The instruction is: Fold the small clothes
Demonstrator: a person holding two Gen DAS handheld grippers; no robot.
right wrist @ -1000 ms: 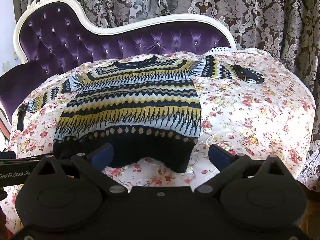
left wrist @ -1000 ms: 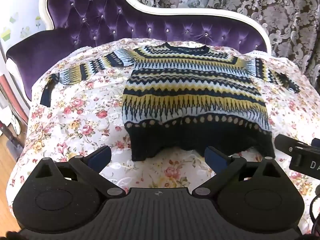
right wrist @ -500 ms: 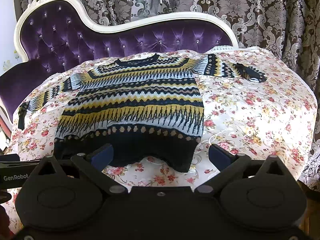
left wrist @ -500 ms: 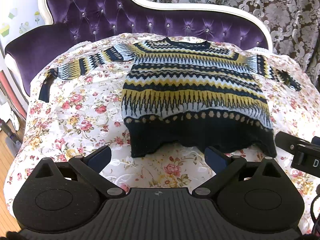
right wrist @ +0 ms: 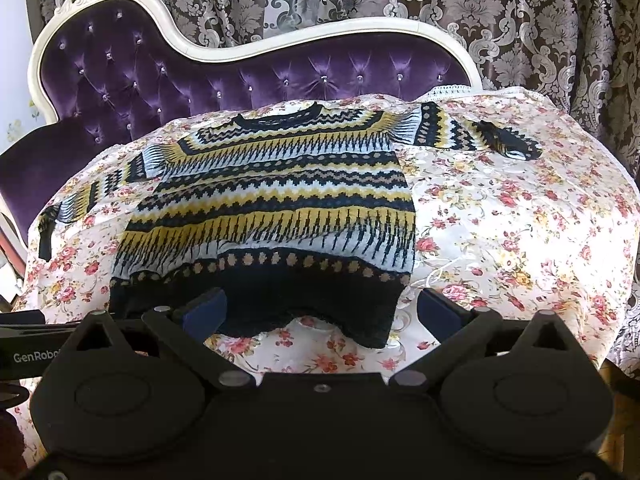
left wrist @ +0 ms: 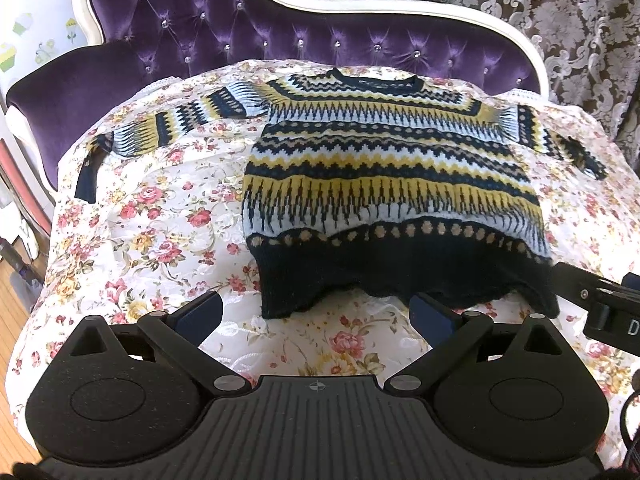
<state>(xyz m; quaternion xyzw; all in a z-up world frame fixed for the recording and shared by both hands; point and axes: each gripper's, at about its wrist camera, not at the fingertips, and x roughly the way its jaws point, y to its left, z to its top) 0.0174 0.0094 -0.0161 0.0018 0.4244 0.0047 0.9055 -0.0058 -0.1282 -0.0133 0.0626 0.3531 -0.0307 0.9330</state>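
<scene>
A small knit sweater (left wrist: 384,176) (right wrist: 272,208) with navy, yellow and white zigzag bands lies flat, front up, on a floral sheet (left wrist: 152,236) (right wrist: 512,216). Both sleeves are spread out sideways and its dark hem faces me. My left gripper (left wrist: 318,314) stands open just short of the hem's left corner, nothing between its blue pads. My right gripper (right wrist: 322,312) is open too, hovering over the hem near its right corner. The right gripper's body (left wrist: 600,300) shows at the right edge of the left wrist view.
A purple tufted sofa back (left wrist: 248,32) (right wrist: 200,68) with a white frame rises behind the sheet. Patterned curtains (right wrist: 520,20) hang beyond it. The sheet drops off at the left side (left wrist: 36,288) and right side (right wrist: 616,264). Wooden floor (left wrist: 10,320) shows at the left.
Both grippers have edged forward and down toward the sweater's hem, which now looks larger and closer. The sweater itself has not moved, and both grippers stayed open.
</scene>
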